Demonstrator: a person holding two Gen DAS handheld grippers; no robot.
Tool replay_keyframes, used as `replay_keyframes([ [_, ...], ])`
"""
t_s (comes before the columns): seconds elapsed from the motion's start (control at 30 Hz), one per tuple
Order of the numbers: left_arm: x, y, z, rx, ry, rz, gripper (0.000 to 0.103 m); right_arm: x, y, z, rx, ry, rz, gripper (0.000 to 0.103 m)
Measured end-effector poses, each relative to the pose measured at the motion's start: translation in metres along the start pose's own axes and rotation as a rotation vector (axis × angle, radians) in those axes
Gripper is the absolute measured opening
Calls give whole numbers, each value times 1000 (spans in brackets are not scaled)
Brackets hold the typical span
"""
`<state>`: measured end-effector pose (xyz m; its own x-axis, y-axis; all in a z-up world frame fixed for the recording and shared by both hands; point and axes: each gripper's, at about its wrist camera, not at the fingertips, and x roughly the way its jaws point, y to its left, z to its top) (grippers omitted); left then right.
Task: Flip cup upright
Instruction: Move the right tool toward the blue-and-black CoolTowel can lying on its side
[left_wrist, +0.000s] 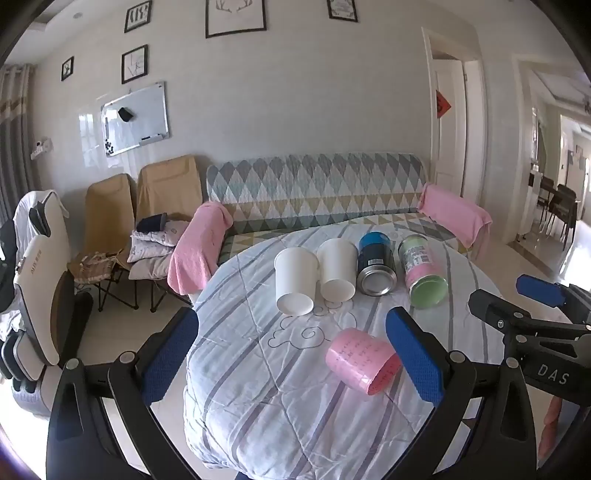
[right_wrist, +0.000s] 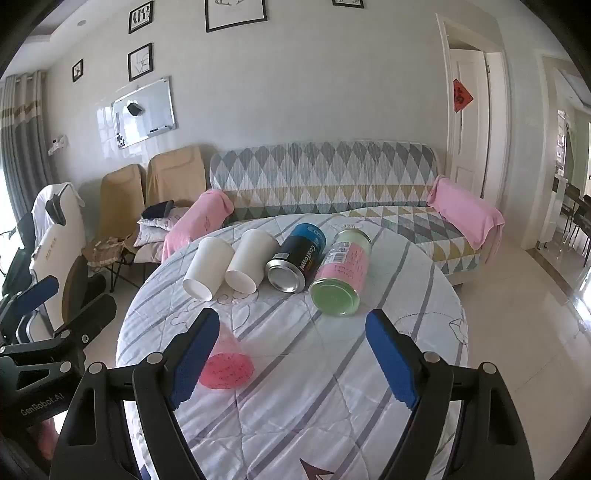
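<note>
The pink plastic cup (left_wrist: 362, 361) lies on its side near the desk's (left_wrist: 258, 406) front edge. Both the left gripper (left_wrist: 291, 354) and the right gripper (right_wrist: 291, 360) are apart, holding nothing. Pinch its wall gently, then tip it.

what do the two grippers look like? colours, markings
Both alike: black plastic linkage arms with silver pivot screws and textured blue finger pads. The left gripper body reads "GenRobot.AI" in the right wrist view; the right gripper reads "DAS" in the left wrist view. No cables visible.
</note>
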<state>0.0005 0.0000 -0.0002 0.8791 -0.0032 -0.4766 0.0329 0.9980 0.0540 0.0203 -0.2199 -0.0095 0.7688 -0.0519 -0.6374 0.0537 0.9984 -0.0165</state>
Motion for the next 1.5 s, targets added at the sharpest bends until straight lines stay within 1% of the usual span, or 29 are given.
replay_keyframes([
  [0.17,0,0,0,3,-1,2,103,-5,2,-2,-2,2,-1,83],
  [0.2,-1,1,0,4,-2,2,103,2,-3,-1,4,18,2,83],
  [0.27,-2,1,0,8,-1,3,103,1,-2,-1,2,19,4,83],
  [0.3,6,-5,-4,10,10,-3,103,1,-2,-1,1,19,4,83],
  [0.47,9,-8,-6,15,12,3,103,1,-5,-1,13,24,3,83],
  [0.6,15,-10,-12,11,16,1,103,4,0,-4,10,31,0,83],
  [0.77,15,-7,-10,8,21,-1,103,9,-1,-2,8,43,1,83],
  [0.83,23,-9,-15,6,27,-5,103,9,-2,-2,9,45,1,83],
  [1.1,27,-9,-18,6,31,-4,103,11,-1,-4,8,51,-1,83],
  [1.4,38,0,-25,0,61,1,103,12,-1,-3,12,53,-2,83],
  [1.5,38,3,-22,0,77,0,103,15,0,-5,15,61,-4,83],
])
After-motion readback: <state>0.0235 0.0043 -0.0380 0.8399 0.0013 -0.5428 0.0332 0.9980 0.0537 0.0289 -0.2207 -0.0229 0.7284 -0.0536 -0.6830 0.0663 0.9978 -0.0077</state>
